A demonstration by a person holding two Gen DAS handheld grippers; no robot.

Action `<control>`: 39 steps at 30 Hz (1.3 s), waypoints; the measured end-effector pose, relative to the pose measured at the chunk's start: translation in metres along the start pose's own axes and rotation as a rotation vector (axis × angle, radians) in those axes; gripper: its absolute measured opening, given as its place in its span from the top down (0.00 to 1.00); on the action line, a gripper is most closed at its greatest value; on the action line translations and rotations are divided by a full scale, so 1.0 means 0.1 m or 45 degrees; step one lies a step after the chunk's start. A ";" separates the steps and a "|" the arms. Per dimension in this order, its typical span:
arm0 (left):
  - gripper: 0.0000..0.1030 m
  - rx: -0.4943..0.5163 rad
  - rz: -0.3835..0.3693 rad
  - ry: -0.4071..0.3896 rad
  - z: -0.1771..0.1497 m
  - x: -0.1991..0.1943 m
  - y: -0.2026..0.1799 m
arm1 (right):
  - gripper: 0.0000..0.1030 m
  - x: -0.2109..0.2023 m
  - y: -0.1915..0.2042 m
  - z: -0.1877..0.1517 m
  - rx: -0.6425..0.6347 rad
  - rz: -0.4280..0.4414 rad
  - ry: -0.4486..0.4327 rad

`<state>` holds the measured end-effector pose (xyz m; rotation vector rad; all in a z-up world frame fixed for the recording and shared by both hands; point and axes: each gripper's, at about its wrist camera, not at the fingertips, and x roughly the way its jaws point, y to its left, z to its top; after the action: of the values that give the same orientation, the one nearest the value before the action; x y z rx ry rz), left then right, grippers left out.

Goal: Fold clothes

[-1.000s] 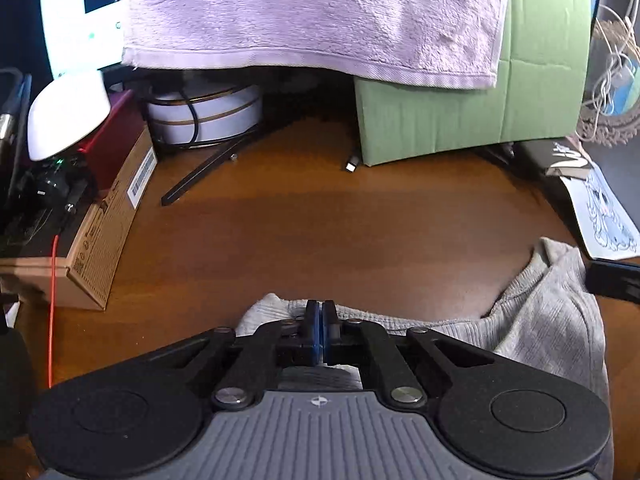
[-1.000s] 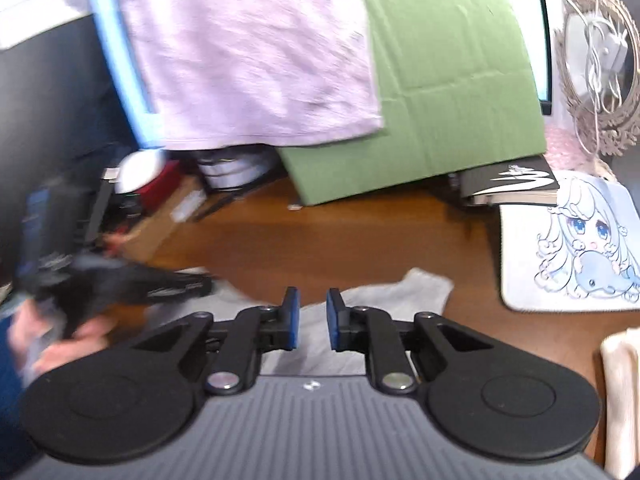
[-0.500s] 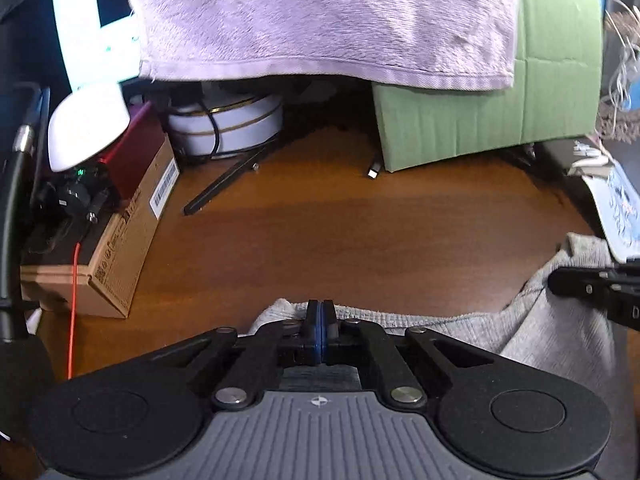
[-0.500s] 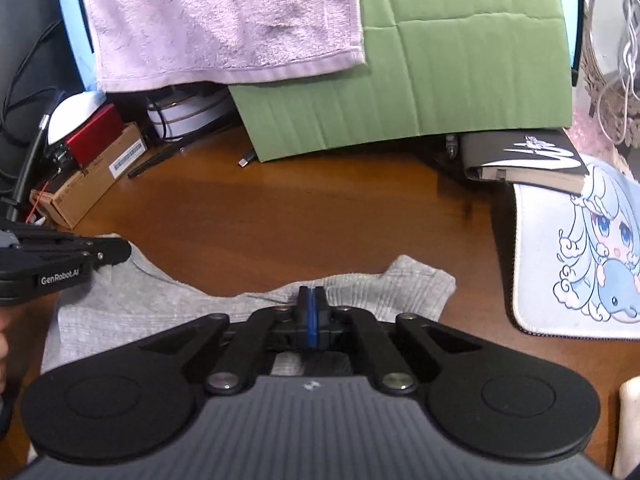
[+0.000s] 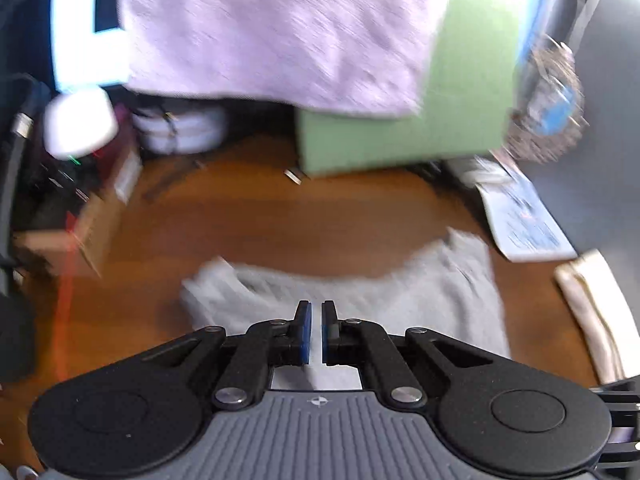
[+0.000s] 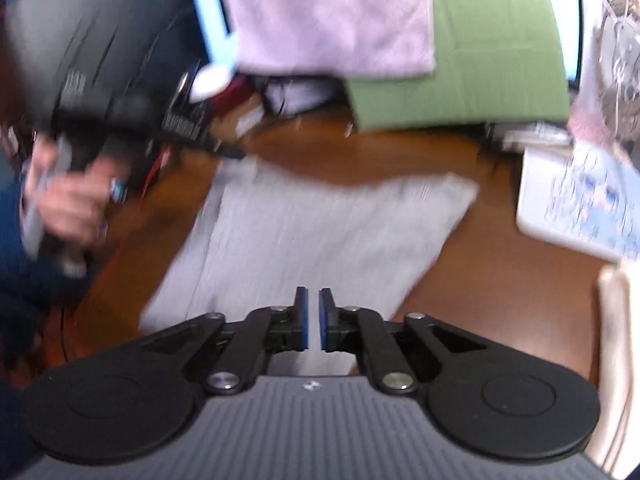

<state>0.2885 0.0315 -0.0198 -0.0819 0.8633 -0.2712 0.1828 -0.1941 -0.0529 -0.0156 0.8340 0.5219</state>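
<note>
A grey knit garment (image 5: 420, 300) lies spread flat on the brown wooden desk (image 5: 300, 220); the right wrist view shows more of the grey garment (image 6: 320, 232). My left gripper (image 5: 316, 332) hovers over its near edge with a narrow gap between the blue pads and nothing in it. My right gripper (image 6: 314, 320) hangs over the garment's near right part; its jaws are opening and hold no cloth. A person's hand (image 6: 68, 204) carries the left gripper at the left of the right wrist view. Both views are motion-blurred.
A lilac towel (image 5: 280, 32) hangs over a green cardboard sheet (image 5: 460, 100) at the back. A cardboard box (image 5: 80, 232) and cables crowd the left. A cartoon mouse pad (image 6: 588, 208) and a cream cloth (image 6: 616, 340) lie on the right.
Both grippers, shut on the garment's edge half a second ago, now show parted pads and have pulled back and up. The garment lies flat, with more of it in view.
</note>
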 end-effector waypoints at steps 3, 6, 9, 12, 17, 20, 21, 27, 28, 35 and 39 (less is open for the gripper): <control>0.97 0.058 -0.054 0.042 -0.19 -0.02 -0.17 | 0.95 0.04 0.07 -0.17 -0.002 -0.016 0.014; 0.97 0.121 -0.011 0.051 -0.36 -0.04 -0.24 | 0.95 -0.01 0.12 -0.31 -0.025 -0.030 0.011; 0.97 0.094 -0.010 0.061 -0.42 -0.09 -0.17 | 0.96 -0.12 0.07 -0.41 -0.010 -0.012 0.004; 0.97 0.095 -0.070 0.029 -0.44 -0.27 -0.12 | 0.94 -0.21 0.03 -0.42 0.045 0.009 -0.013; 0.90 0.332 -0.234 0.028 -0.61 -0.55 -0.35 | 0.83 -0.31 0.15 -0.37 -0.037 -0.016 -0.130; 0.85 0.536 -0.242 0.036 -0.86 -0.62 -0.59 | 0.82 -0.25 0.15 -0.36 -0.039 -0.010 -0.119; 0.81 0.588 -0.237 0.041 -0.92 -0.63 -0.65 | 0.82 -0.23 0.15 -0.36 -0.041 -0.015 -0.118; 0.75 0.700 -0.108 0.012 -1.06 -0.50 -0.82 | 0.75 -0.17 0.18 -0.43 -0.081 -0.041 -0.103; 0.75 0.718 -0.082 0.003 -1.07 -0.47 -0.83 | 0.75 -0.16 0.19 -0.44 -0.090 -0.044 -0.101; 0.96 0.754 0.023 0.008 -1.01 -0.49 -0.81 | 0.96 -0.11 0.14 -0.48 -0.089 -0.101 -0.080; 0.96 0.771 0.029 0.021 -1.00 -0.57 -0.73 | 0.96 -0.13 0.08 -0.51 -0.069 -0.093 -0.071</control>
<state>0.1625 -0.0200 -0.0291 0.4938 0.7676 -0.5015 0.1359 -0.2039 -0.0766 -0.0806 0.7622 0.4735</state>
